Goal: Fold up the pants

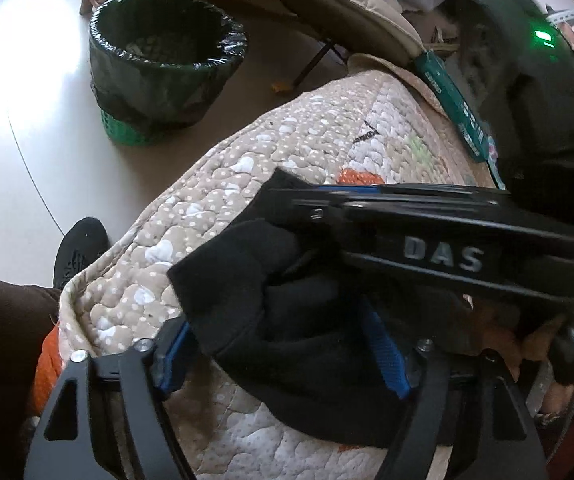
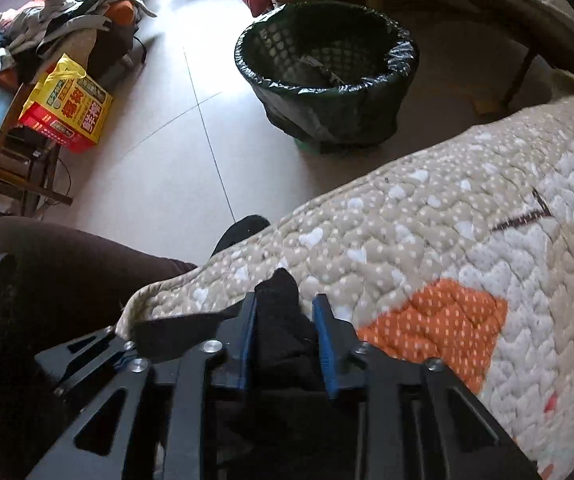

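- The black pants (image 1: 287, 320) lie bunched near the quilt's (image 2: 447, 220) front edge, by the person's knee.
- Right gripper (image 2: 283, 344): jaws clenched on a pants fold.
- Left gripper (image 1: 287, 356): jaws spread wide around cloth, not pinching.
- Soft, light and floppy, I judge; best gripped at hem or waistband.

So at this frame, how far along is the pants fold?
Early to midway, I'd judge. Done: both grips are made. In hand: the right hand-held gripper is shut on a bunched wad of the black pants; the left hand-held gripper straddles the same fabric, over the quilt. Left: no flat, squared fold shows yet.
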